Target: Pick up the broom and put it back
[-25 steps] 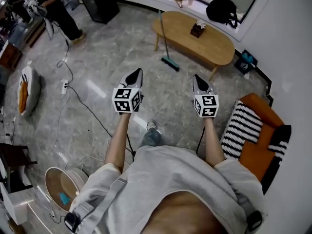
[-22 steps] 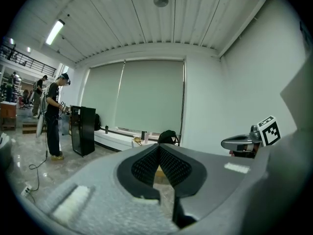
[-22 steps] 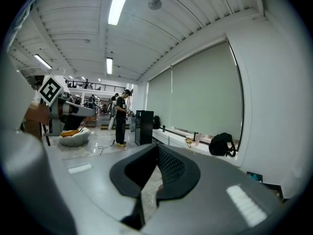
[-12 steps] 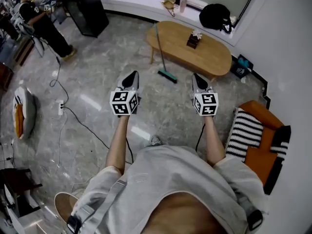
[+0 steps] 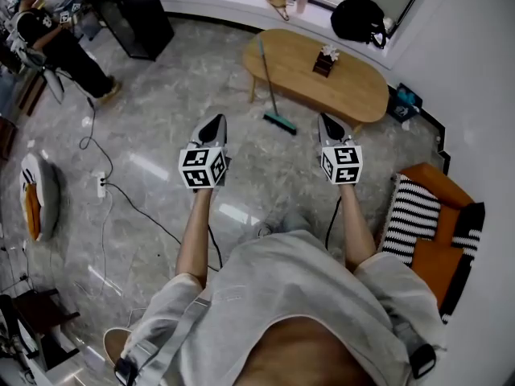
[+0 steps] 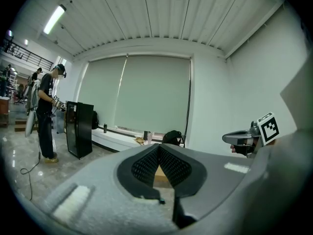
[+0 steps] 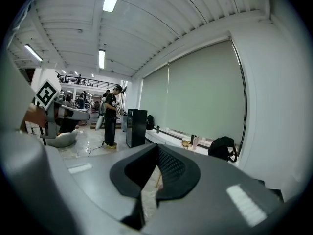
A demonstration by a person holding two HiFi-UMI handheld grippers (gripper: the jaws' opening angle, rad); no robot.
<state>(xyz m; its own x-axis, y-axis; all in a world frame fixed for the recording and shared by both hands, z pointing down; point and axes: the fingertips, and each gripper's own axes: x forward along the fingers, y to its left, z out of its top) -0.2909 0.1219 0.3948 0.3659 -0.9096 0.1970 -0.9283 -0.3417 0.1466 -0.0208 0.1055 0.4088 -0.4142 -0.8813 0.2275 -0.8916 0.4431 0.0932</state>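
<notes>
Head view: broom (image 5: 280,122) stands ahead, between left tool (image 5: 213,124) and right tool (image 5: 326,124).

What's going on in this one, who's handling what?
A person stands on the marble floor with a claw in each hand. The left claw and right claw are both shut and empty, pointed toward a wooden table. The broom leans against that table's left end in the head view, bristle head on the floor, not yet touched. Another person stands far off near a black cabinet.
</notes>
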